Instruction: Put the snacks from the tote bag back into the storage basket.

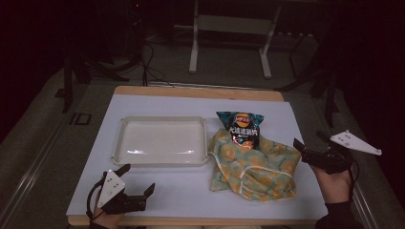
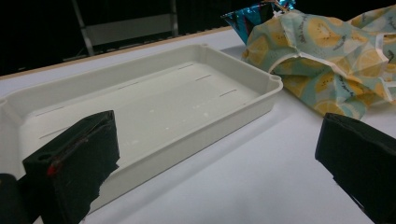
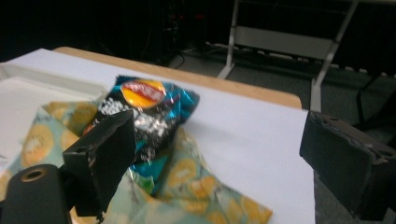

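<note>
A shiny black and teal crisp bag [image 1: 241, 128] [image 3: 148, 116] lies half inside the mouth of a green cloth bag with orange fruit print [image 1: 255, 167] [image 2: 336, 65] [image 3: 187, 186] right of the table's middle. An empty cream tray [image 1: 162, 158] [image 2: 154, 100] stands to its left. My left gripper [image 1: 138, 183] [image 2: 217, 172] hovers open near the front left edge, short of the tray. My right gripper [image 1: 310, 143] [image 3: 219, 163] is open at the right edge of the cloth bag, its jaws apart and holding nothing.
A white sheet [image 1: 157, 102] covers the wooden table [image 1: 191, 90]. Beyond the far edge a white metal stand [image 1: 229, 28] rises from the grey floor, with cables [image 1: 148, 62] beside it. The surroundings are dark.
</note>
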`<control>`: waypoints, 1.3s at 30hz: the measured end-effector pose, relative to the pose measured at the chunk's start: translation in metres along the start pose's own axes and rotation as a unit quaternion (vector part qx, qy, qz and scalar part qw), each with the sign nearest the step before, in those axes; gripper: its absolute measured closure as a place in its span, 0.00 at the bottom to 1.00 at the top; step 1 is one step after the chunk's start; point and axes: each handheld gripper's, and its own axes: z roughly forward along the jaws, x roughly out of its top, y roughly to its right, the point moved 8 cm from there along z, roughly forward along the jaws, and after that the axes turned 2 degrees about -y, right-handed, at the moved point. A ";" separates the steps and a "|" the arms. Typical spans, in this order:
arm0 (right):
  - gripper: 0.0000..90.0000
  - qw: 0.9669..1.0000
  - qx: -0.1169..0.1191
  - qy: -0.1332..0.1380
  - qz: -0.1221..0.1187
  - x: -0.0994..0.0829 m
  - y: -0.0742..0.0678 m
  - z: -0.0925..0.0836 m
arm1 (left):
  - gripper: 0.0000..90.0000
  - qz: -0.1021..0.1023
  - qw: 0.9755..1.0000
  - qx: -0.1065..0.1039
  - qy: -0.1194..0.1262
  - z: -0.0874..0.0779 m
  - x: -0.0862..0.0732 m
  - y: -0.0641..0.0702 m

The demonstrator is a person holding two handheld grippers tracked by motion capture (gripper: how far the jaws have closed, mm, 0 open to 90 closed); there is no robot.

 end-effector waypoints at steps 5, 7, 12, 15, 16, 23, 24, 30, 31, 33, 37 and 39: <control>0.12 0.999 0.035 0.004 -0.016 0.021 -0.011 0.009 | 0.00 0.003 1.000 -0.002 -0.003 0.001 -0.001 0.001; 0.12 0.998 0.054 0.003 -0.018 0.027 -0.015 0.012 | 0.00 0.003 1.000 -0.003 -0.002 0.001 -0.001 0.001; 0.16 0.995 0.087 -0.006 -0.041 0.035 -0.023 0.020 | 0.00 0.002 1.000 -0.004 -0.003 0.002 -0.001 0.001; 0.17 0.991 0.124 -0.015 -0.051 0.042 -0.030 0.030 | 0.00 0.002 1.000 -0.004 -0.006 0.002 -0.001 0.000; 0.17 0.991 0.124 -0.015 -0.051 0.042 -0.030 0.030 | 0.00 0.002 1.000 -0.004 -0.006 0.002 -0.001 0.000; 0.20 0.983 0.167 -0.034 -0.073 0.051 -0.043 0.054 | 0.00 0.001 1.000 -0.008 -0.008 0.003 -0.002 0.000; 0.22 0.981 0.176 -0.039 -0.076 0.050 -0.045 0.058 | 0.00 0.000 1.000 -0.009 -0.008 0.003 -0.002 0.000; 0.26 0.976 0.192 -0.065 -0.072 0.046 -0.048 0.084 | 0.00 0.001 1.000 -0.011 -0.009 0.003 -0.002 0.000; 0.29 0.976 0.190 -0.070 -0.079 0.045 -0.047 0.088 | 0.00 0.001 1.000 -0.011 -0.009 0.004 -0.002 0.000; 0.31 0.975 0.189 -0.081 -0.087 0.043 -0.046 0.096 | 0.00 0.001 1.000 -0.012 -0.009 0.004 -0.002 0.000; 0.36 0.973 0.188 -0.091 -0.095 0.040 -0.042 0.113 | 0.00 0.003 1.000 -0.012 -0.010 0.004 -0.002 0.001; 0.37 0.973 0.184 -0.097 -0.097 0.039 -0.040 0.121 | 0.00 0.003 1.000 -0.012 -0.010 0.004 -0.002 0.001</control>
